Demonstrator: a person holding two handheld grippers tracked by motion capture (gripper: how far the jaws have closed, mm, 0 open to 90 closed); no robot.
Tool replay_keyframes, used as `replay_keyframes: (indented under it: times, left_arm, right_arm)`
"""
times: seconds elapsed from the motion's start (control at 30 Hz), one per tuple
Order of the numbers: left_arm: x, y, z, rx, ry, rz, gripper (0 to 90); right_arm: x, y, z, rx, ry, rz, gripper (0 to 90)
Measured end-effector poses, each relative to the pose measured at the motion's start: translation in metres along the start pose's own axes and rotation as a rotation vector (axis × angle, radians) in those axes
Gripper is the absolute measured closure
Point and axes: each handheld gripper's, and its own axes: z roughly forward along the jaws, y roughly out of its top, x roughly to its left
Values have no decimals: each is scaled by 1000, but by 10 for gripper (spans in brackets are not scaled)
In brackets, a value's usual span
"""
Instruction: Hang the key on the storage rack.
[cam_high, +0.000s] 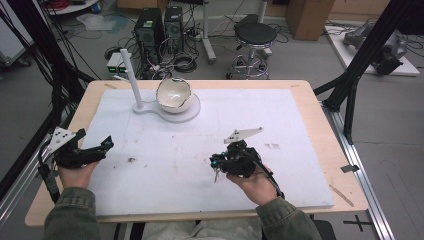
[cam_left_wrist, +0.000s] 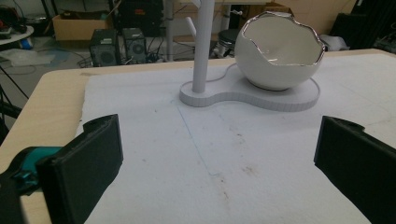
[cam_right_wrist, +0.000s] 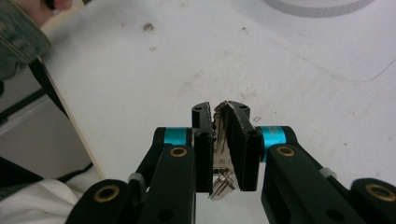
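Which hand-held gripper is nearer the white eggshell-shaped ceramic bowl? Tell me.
Left. The left hand-held gripper sits left of and below the white eggshell-shaped ceramic bowl; the right hand-held gripper is farther off, nearer the person.

Even, soft overhead light across the white mat (cam_high: 200, 150), and shadows stay faint. The high view is low in detail, a bit soft, with the far floor dimmer. In the left gripper view, the egg-shaped bowl (cam_left_wrist: 279, 51) catches a bright glint on its rim, and the near black pads blur. In the right gripper view, the keys (cam_right_wrist: 223, 140) gleam, background soft.
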Motion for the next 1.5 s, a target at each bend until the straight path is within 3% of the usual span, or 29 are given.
replay_keyframes:
  times: [0.17,0.53,0.8,1.5]
  left_arm:
    - [1,0,-1,-4,0,-6,17]
    - [5,-1,-3,-21,1,-33,17]
    - [9,-1,-5,-31,5,-46,17]
    - [10,-1,-4,-36,2,-53,17]
  right_arm:
    - [-5,12,-8,-49,16,31,809]
    - [3,64,-9,-61,24,-26,808]
    - [5,99,3,-57,58,-29,808]
    - [15,163,29,-56,122,-44,808]
